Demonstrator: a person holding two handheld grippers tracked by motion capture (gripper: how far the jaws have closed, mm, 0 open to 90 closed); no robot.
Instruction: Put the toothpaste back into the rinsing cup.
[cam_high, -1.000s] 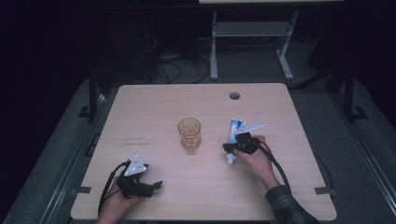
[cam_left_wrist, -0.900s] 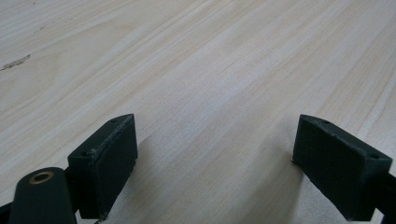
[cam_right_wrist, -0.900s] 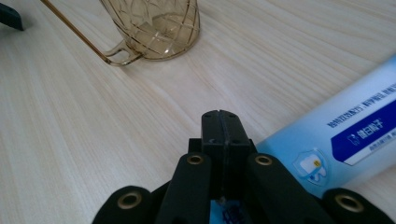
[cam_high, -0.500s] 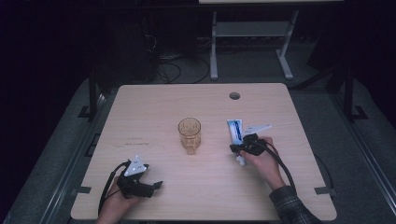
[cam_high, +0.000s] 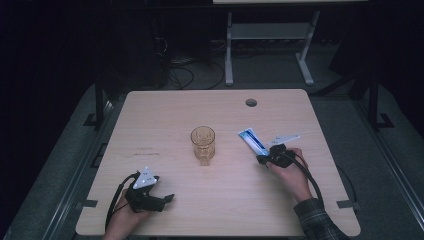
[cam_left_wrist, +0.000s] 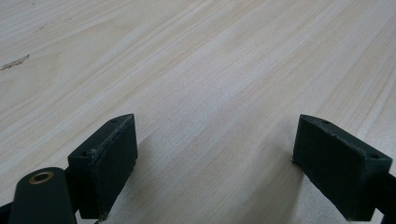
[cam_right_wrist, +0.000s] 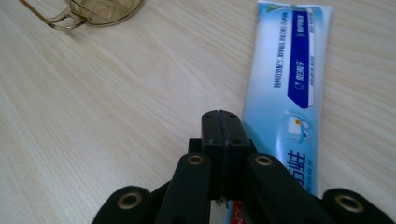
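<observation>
right tool (cam_right_wrist: 222, 123) closed | beside toothpaste tube (cam_right_wrist: 292, 79) | table (cam_right_wrist: 93, 116)

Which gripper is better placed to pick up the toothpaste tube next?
Right. The right gripper sits beside the toothpaste tube, jaws shut, so it must open first. The left gripper is open but rests at the table's near left corner, far away.

Glossy plastic toothpaste tube (cam_right_wrist: 289, 84) lies on matt pale wood-grain table (cam_high: 165, 115) near amber glass mug (cam_high: 202, 142).
</observation>
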